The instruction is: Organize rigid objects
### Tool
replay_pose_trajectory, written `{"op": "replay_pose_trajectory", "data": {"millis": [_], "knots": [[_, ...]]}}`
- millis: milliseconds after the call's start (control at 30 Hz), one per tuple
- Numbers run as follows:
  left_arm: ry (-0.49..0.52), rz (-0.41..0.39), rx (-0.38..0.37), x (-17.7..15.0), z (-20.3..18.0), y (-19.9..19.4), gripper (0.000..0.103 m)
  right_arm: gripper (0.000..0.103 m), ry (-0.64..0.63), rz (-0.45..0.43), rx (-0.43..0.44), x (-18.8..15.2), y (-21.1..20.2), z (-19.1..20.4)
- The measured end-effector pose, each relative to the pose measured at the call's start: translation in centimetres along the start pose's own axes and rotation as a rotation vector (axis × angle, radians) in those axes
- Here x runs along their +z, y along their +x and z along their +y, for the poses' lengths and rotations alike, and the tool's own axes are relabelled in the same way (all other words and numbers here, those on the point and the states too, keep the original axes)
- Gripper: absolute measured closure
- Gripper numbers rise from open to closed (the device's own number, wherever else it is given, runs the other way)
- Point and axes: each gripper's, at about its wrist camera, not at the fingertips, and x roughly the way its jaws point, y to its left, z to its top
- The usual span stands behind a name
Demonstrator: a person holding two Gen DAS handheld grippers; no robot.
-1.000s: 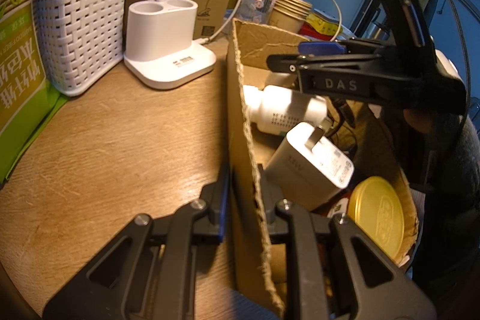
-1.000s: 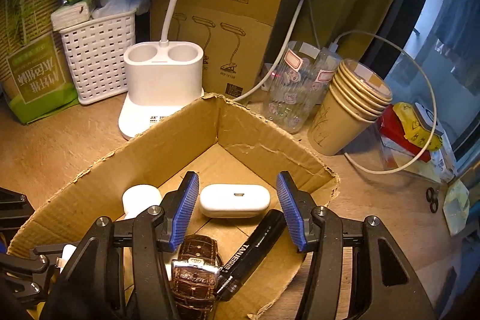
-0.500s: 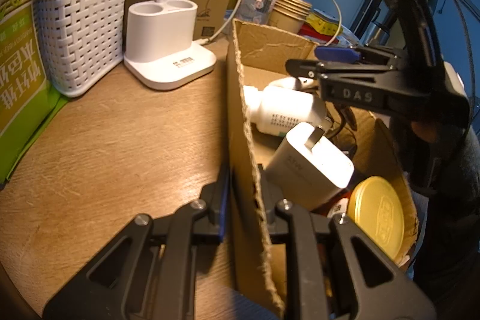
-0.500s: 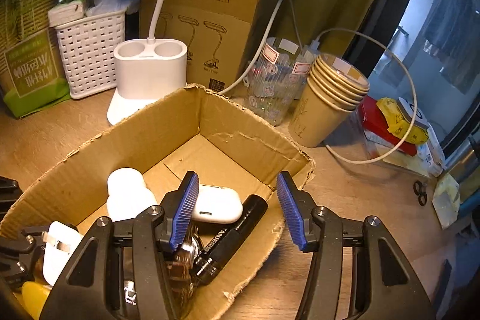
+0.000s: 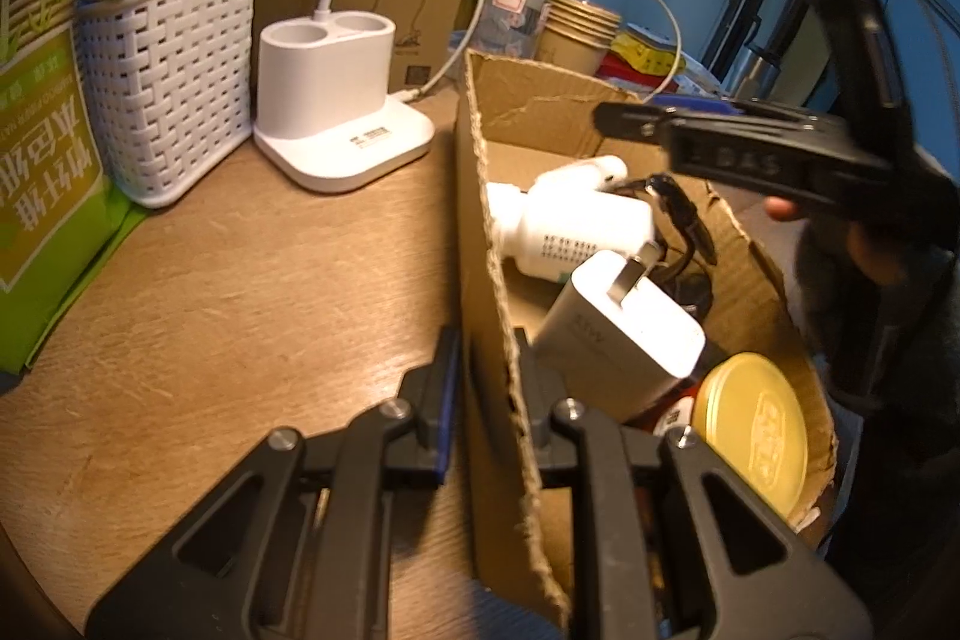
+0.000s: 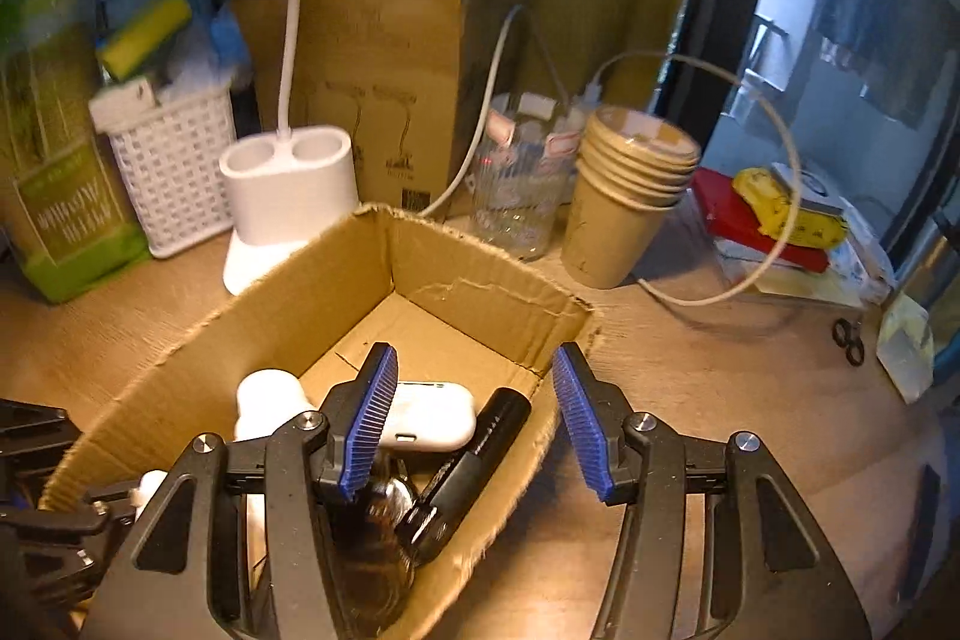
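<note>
The left gripper (image 5: 489,388) stays clamped on the cardboard box (image 6: 462,292) wall. The right gripper (image 6: 474,424), fingers apart and empty, has risen above the box, leaving the earbud case (image 6: 429,415) and black marker (image 6: 474,466) inside: placement appears complete.

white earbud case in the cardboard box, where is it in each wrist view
Left wrist view: the white rounded earbud case lies upper centre-right, at the far end of the brown cardboard box, behind the white bottle.
Right wrist view: lower centre, beside the black cylindrical flashlight.
Shared landmark: the white two-hole lamp base.
</note>
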Motion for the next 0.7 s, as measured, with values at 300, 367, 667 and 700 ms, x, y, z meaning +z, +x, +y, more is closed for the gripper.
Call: {"op": "replay_pose_trajectory", "data": {"millis": [300,367,667,700], "knots": [[0.055,-0.092,0.026,-0.2,-1.2,-2.4,0.082,0.046,0.075,-0.077,-0.045,-1.1,-5.7,-0.3],[0.058,-0.100,0.027,-0.2,-1.2,-2.6,0.082,0.046,0.092,-0.089,-0.054,-1.5,-6.8,-0.3],[0.077,-0.209,0.011,0.1,-1.9,-5.0,0.080,0.046,0.178,-0.160,-0.144,-3.9,-12.6,-0.9],[0.077,-0.214,0.007,0.1,-2.0,-5.1,0.079,0.046,0.186,-0.168,-0.155,-4.2,-13.3,-1.0]]}}
